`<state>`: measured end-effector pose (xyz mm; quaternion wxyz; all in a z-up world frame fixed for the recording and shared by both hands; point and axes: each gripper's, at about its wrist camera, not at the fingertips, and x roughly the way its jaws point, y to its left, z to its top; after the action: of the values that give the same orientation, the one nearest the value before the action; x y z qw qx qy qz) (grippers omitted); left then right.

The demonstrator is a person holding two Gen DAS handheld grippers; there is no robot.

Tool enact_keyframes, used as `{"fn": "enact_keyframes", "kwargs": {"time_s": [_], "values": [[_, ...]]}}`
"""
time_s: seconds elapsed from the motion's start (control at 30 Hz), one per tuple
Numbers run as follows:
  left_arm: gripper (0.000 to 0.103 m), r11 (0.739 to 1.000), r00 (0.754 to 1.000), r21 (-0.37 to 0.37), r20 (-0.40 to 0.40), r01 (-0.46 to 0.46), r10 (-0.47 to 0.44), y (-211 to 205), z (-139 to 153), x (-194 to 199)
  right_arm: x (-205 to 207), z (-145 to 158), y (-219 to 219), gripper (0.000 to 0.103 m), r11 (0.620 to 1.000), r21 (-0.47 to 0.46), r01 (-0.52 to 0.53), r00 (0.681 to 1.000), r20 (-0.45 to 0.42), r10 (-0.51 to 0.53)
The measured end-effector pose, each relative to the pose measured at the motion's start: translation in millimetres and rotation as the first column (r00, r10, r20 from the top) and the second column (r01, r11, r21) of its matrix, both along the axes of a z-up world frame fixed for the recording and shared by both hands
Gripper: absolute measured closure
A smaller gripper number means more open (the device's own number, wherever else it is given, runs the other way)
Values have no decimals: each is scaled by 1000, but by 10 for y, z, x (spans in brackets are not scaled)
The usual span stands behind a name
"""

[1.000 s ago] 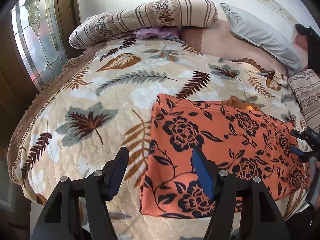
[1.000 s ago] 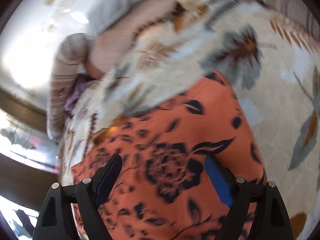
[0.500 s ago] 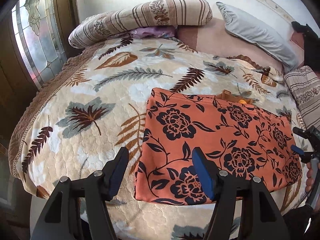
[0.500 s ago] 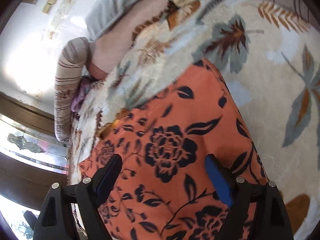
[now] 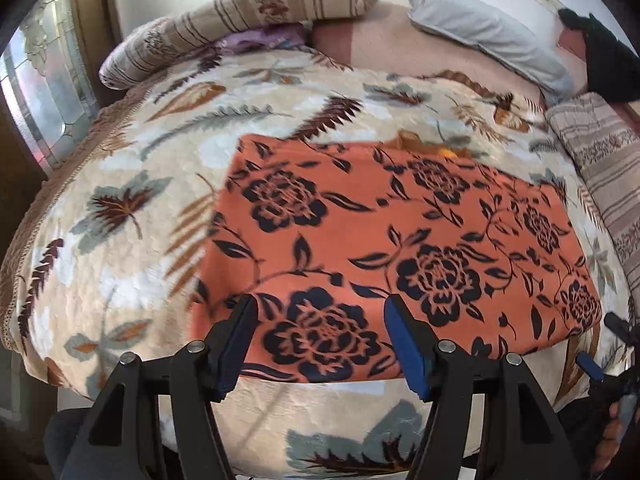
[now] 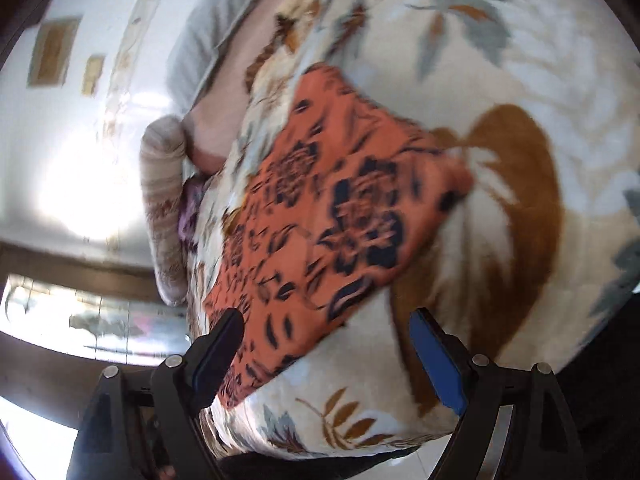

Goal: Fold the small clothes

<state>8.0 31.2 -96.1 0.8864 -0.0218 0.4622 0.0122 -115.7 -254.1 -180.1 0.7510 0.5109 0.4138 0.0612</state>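
We find bare quilt [image 5: 120,240] left of the orange cloth [image 5: 380,240]; pillows [image 5: 480,28] crowd behind it.

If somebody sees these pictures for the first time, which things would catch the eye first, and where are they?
First comes the orange cloth with dark flowers, lying flat in the middle of the leaf-patterned bedspread. Next are the two open grippers in the foreground: the left gripper over the cloth's near edge, the right gripper near its corner. Behind lie a striped bolster and a grey pillow.
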Motion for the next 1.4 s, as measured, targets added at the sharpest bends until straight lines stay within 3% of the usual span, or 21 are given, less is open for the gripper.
{"fn": "enact_keyframes", "kwargs": {"time_s": [0.23,0.33,0.4,0.43,0.47,0.53,0.63,0.67,0.73,0.77,0.83,0.9,0.97,1.03,1.13,1.27,1.33,1.37,1.4], "values": [[37,999,999,-22,-38,25,-26,-245,-197,172,305,-104,-267,16,994,68,89,996,-2,-89],[37,999,998,3,-39,43,-43,-358,-285,281,413,-177,-288,17,988,111,104,994,21,-107],[37,998,997,24,-49,59,-58,-425,-374,358,440,-183,-272,35,991,90,94,994,48,-99],[37,997,996,39,-58,63,-61,-456,-435,393,455,-213,-270,86,993,81,80,996,42,-84],[34,996,996,60,-60,66,-62,-485,-475,411,481,-249,-254,94,996,72,58,998,24,-59],[34,992,996,97,-43,86,-82,-535,-443,406,465,-149,-231,94,999,-9,44,998,36,-44],[34,997,997,43,38,62,-64,-514,-245,368,430,158,-138,93,987,-161,12,995,104,5],[34,998,997,37,56,60,-62,-529,-221,369,449,145,-124,89,983,-183,-3,996,86,19],[33,995,997,70,11,72,-73,-606,-375,446,516,-86,-138,80,985,-169,-40,999,-44,33],[31,992,996,97,-39,85,-82,-637,-505,498,494,-177,-180,81,994,-104,-36,998,-46,32],[27,989,997,125,3,80,-81,-645,-508,461,431,-131,-274,77,996,-80,-27,999,-47,23],[27,991,997,112,-8,75,-75,-634,-493,467,344,62,-410,66,992,-125,-8,1000,-19,5],[27,992,997,100,-12,80,-80,-619,-483,460,355,215,-536,25,986,-167,-3,1000,3,4],[27,991,997,101,-7,82,-82,-620,-483,444,506,387,-673,23,977,-214,3,998,61,10],[27,992,997,99,-6,79,-78,-605,-496,451,1066,435,-748,23,979,-181,-93,990,84,110],[27,993,997,89,-13,80,-79,-602,-502,475,1940,255,-612,24,938,-229,-261,963,2,269],[27,993,996,88,-12,84,-83,-596,-504,479,2289,64,-520,24,926,-198,-321,947,-72,313],[27,993,996,86,-12,85,-84,-592,-506,480,2425,8,-454,29,917,-186,-352,936,-84,342],[27,993,996,84,-12,86,-85,-586,-507,479,2494,26,-400,41,901,-222,-373,928,-88,362]]}}
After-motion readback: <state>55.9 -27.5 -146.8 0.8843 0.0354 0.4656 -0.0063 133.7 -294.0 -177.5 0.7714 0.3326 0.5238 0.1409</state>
